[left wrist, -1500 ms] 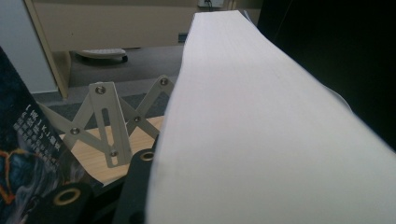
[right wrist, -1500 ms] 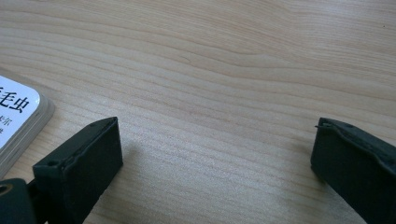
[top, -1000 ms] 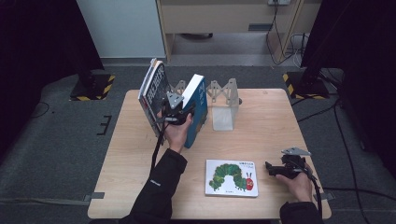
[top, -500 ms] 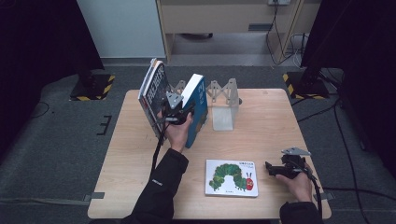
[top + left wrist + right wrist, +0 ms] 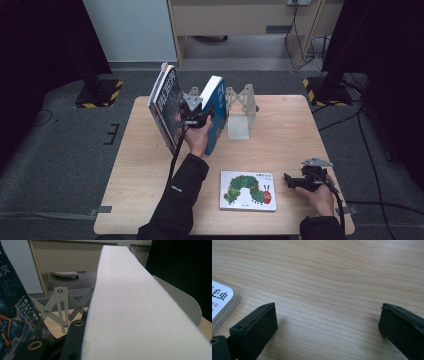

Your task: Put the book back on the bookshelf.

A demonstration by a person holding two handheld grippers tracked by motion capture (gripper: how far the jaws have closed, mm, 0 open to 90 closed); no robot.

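Left tongs [image 5: 198,120] (clamped) — around blue book [image 5: 216,117]

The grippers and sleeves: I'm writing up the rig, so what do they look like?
Both are black handheld tools. The left gripper and right gripper each carry a grey three-cornered plate on top and trail a black cable. The right gripper's jaws are blocky, matte black, with small holes. The person wears dark long sleeves; the left sleeve bears small white lettering.

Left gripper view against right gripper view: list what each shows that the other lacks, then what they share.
Left gripper view: the white page edge of a thick blue-covered book, a dark illustrated book and a white metal accordion book rack. Right gripper view: the wide-open right claw and a corner of the white caterpillar picture book. Both: the light wooden table.
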